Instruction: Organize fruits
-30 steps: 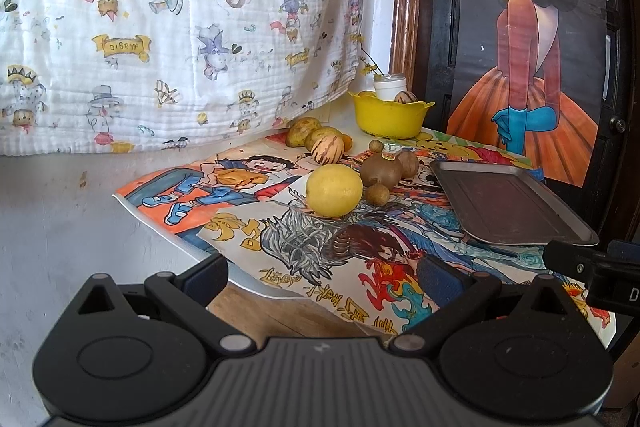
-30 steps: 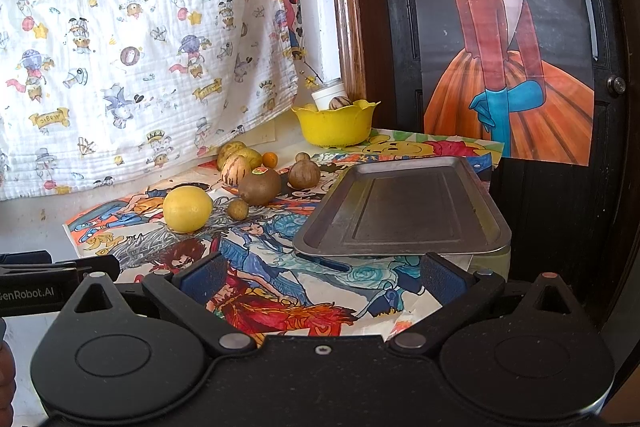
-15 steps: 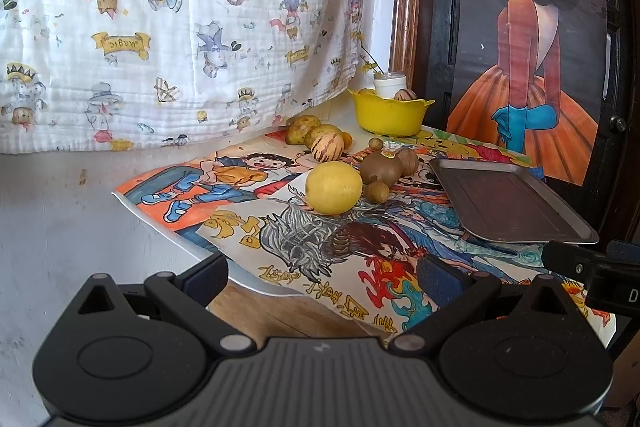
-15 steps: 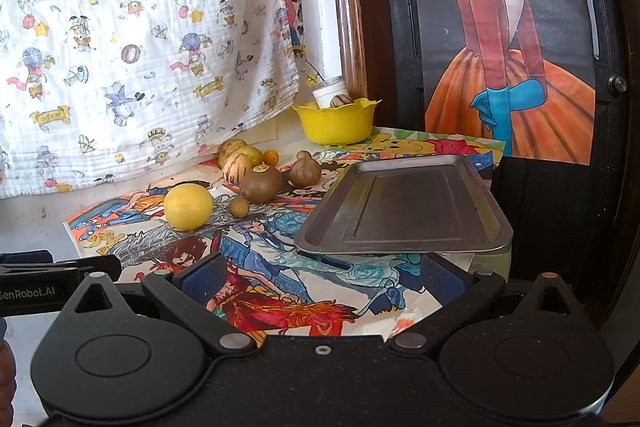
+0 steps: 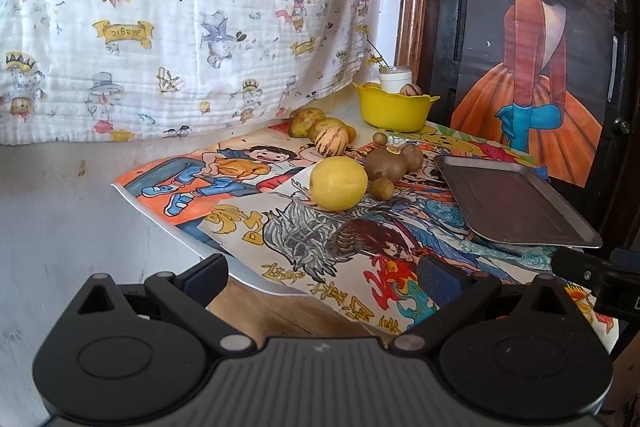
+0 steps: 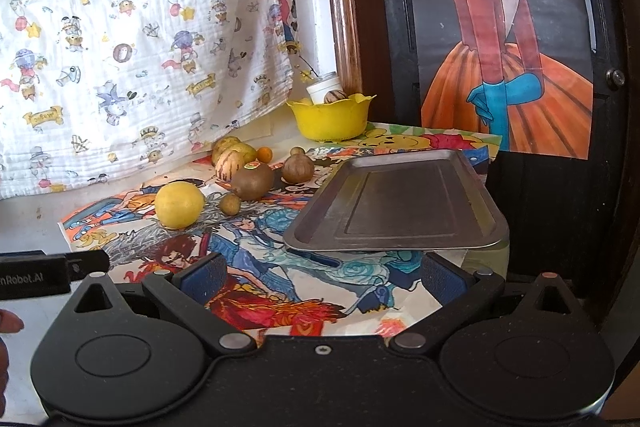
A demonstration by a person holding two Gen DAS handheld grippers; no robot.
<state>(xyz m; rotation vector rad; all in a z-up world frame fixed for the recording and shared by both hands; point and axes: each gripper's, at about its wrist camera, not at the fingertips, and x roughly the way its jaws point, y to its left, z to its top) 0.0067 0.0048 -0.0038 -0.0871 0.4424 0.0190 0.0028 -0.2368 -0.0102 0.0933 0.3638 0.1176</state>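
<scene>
Two handheld grippers face a desk (image 5: 256,307) covered with bright cartoon drawings. The left gripper (image 5: 322,277) hovers near the front edge of the desk with its fingers (image 5: 206,273) spread wide apart and nothing between them. The right gripper (image 6: 322,277) hovers in front of a grey metal tray (image 6: 400,203), its fingers (image 6: 202,277) also spread wide and holding nothing. The fruits lie in a loose cluster on the drawings, left of the tray and well apart from both grippers. Nearest is a large yellow lemon (image 5: 338,183), with a small round brown longan (image 5: 381,187) just beside it. Behind them sits a brown kiwi (image 5: 386,165) bearing a sticker, next to another round brown fruit (image 6: 298,167). Farther back are a striped pepino melon (image 5: 331,142), two yellowish-green fruits (image 5: 306,121), a small orange fruit (image 6: 264,154) and another small brown one (image 5: 379,138). The tray holds no fruit. At the back stands a yellow bowl (image 5: 394,111) with one striped fruit showing over its rim, and a white jar (image 5: 394,77) behind it. A cartoon-print cloth (image 5: 180,19) hangs on the wall to the left, and a poster of a girl in an orange dress (image 5: 536,59) stands on the right.
</scene>
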